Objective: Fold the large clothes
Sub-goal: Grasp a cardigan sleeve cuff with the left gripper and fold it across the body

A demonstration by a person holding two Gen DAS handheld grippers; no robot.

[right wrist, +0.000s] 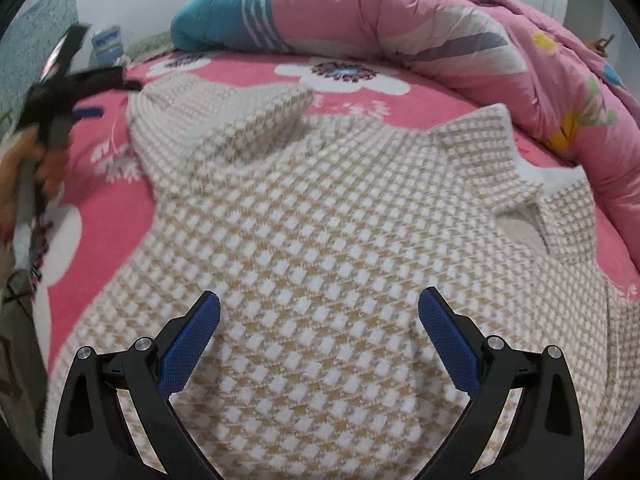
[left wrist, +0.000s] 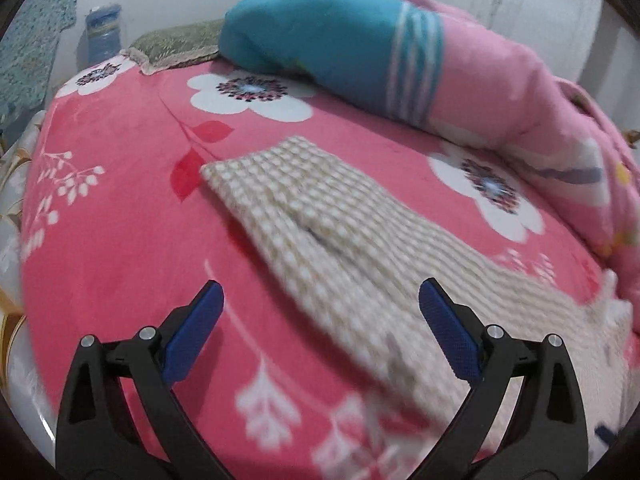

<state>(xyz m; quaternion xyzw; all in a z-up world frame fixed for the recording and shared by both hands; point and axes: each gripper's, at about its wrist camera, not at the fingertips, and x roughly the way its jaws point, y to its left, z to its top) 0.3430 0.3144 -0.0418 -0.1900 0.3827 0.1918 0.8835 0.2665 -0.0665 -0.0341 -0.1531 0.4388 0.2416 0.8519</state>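
A beige-and-white checked knit sweater (right wrist: 320, 216) is lying spread out on a bed covered by a coral-pink fleece blanket printed with white flowers (left wrist: 120, 208). In the right wrist view the sweater is filling most of the frame, its body running toward the camera, one sleeve folded across near the top left and its collar opening showing at the right. The right gripper (right wrist: 319, 300) is hovering over the sweater's body with its blue-padded fingers (right wrist: 192, 340) spread wide apart, gripping nothing. The left gripper (left wrist: 320, 292) is likewise released — its fingers are standing wide apart above a long sleeve of the sweater (left wrist: 320, 216) that is stretching diagonally across the blanket. At the left edge of the right wrist view that left gripper is showing as a blurred black shape held in a hand (right wrist: 48, 160). Behind the sweater a rolled pink-and-teal quilt (right wrist: 400, 16) is resting along the far side of the bed — a green patterned pillow (left wrist: 180, 44) is lying beside it.
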